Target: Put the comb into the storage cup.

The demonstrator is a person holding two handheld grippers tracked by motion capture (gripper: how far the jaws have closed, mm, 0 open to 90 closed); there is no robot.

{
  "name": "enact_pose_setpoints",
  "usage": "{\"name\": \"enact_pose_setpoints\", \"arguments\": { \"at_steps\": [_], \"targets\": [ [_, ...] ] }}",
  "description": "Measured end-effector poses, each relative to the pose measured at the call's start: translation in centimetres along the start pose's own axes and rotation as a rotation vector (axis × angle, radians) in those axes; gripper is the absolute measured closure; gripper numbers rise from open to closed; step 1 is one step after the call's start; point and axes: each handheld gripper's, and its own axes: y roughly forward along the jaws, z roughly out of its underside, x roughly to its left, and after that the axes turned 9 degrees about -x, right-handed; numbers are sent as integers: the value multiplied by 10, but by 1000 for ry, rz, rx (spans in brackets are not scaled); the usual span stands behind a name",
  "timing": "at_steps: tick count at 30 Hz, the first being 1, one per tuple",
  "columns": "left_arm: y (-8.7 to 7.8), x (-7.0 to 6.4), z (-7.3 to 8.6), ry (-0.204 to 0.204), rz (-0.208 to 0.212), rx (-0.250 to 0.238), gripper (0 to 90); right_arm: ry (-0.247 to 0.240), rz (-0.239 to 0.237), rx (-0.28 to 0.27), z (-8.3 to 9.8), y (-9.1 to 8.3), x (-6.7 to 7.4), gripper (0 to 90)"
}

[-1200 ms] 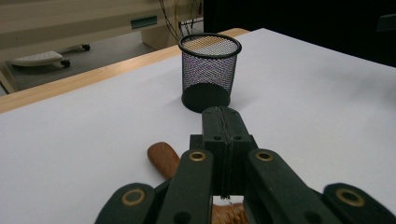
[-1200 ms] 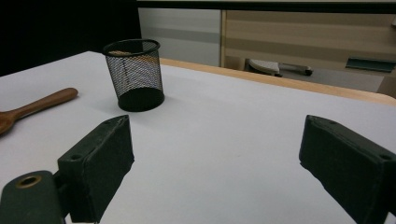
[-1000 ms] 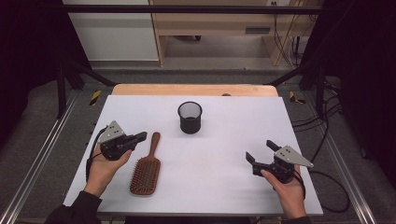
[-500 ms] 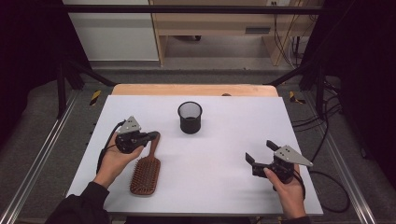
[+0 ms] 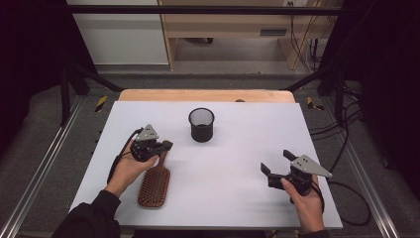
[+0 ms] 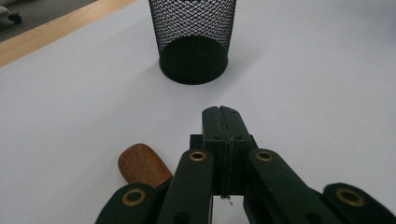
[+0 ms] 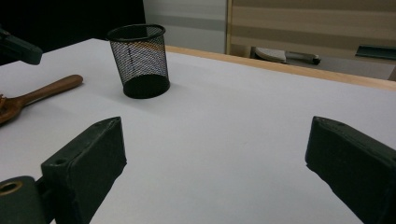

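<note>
The left gripper, jaws pressed together on nothing, hovers over the hairbrush handle, at seven o'clock from the mesh cup. The right gripper stands wide open and empty at four o'clock.

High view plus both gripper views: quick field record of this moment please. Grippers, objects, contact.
surface: white table top
left gripper: jaws shut, nothing between them, above the hairbrush handle
right gripper: jaws open, nothing between them, near the table's right front
hairbrush: wooden, lying flat, handle end toward the mesh cup
mesh cup: black, upright, centre rear of the table, apart from both grippers
contact: whether the left gripper touches the handle cannot be told
</note>
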Motion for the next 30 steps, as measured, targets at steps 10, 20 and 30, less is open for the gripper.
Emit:
{"name": "enact_pose_setpoints", "arguments": {
  "at_steps": [10, 20, 30],
  "targets": [
    [9, -1, 7, 12, 20, 59, 900, 0, 4, 0, 0, 0, -1, 53],
    [18, 4, 23, 8, 5, 124, 900, 0, 5, 3, 0, 0, -1, 53],
    [22, 5, 30, 27, 7, 186, 900, -1, 4, 4, 0, 0, -1, 55]
  ]
}}
